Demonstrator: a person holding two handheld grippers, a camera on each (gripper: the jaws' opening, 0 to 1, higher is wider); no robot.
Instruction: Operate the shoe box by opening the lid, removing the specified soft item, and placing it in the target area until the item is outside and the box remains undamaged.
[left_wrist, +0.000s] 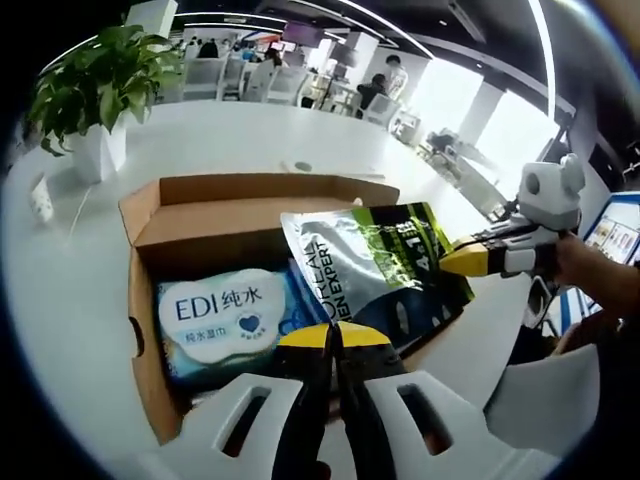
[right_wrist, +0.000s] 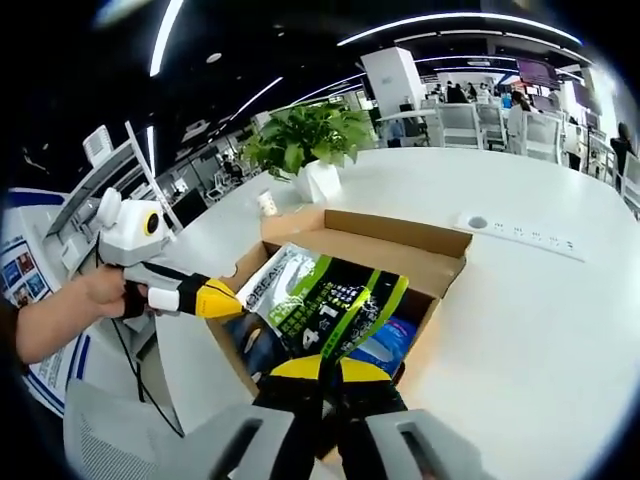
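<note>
Both hand-held grippers, left (left_wrist: 335, 335) and right (right_wrist: 325, 368), pinch the sachet (left_wrist: 375, 262) above the open box (left_wrist: 180, 205).

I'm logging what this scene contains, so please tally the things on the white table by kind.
Open brown cardboard shoe box: 1
Soft packs in it: 2 (silver-green-black pouch, blue-white wet-wipes pack)
Green potted plant in white pot: 1
Small white cup: 1
Total: 5
</note>
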